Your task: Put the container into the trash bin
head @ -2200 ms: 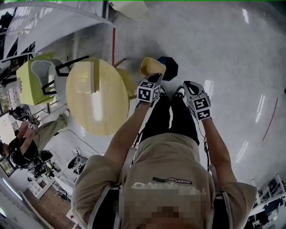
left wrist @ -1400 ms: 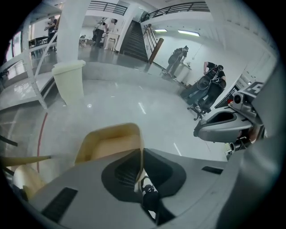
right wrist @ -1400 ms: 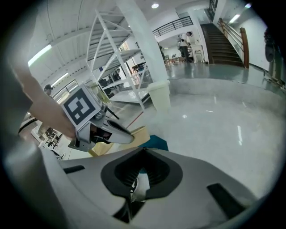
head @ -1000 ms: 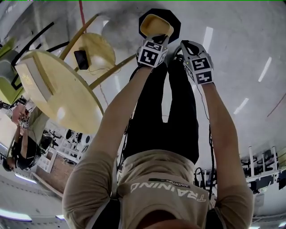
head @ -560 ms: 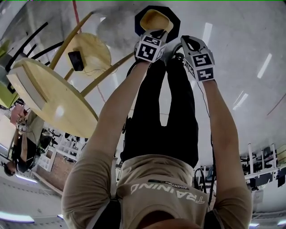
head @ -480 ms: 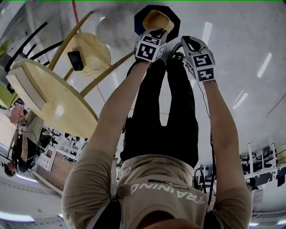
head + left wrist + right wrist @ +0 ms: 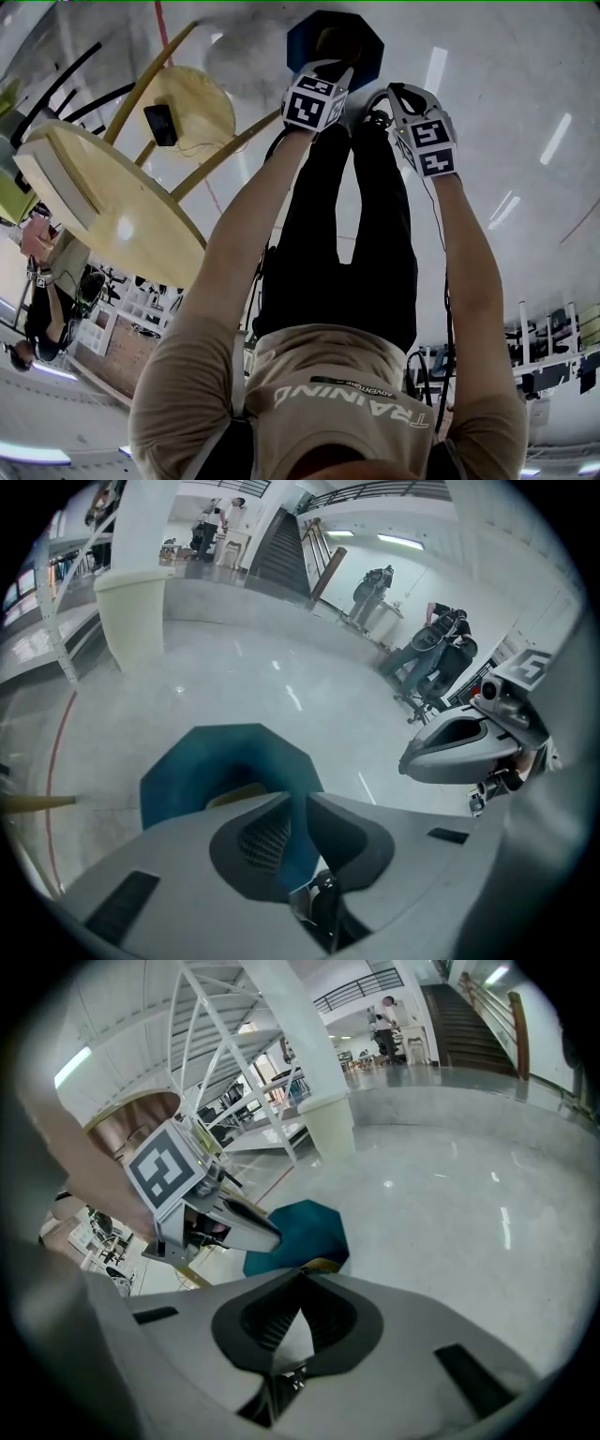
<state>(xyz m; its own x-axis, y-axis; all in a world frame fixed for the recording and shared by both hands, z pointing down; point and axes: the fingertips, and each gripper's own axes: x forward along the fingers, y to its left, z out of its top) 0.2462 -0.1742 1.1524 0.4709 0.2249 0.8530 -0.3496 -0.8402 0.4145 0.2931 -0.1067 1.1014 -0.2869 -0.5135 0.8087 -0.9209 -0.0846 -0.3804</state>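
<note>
Container (image 7: 232, 797): only a yellow sliver is showing inside the bin; the rest is lying behind the left jaw.
Bin (image 7: 225, 761): its near side is being covered by the left gripper (image 7: 298, 801), whose jaws are opening with nothing between them.
Table (image 7: 103, 206): it is running off the head view's left edge.
Dark item (image 7: 161, 124): it is sitting on the stool (image 7: 202, 103), too small to identify.
People (image 7: 431, 653): they are standing far off, too small and blurred for detail.
</note>
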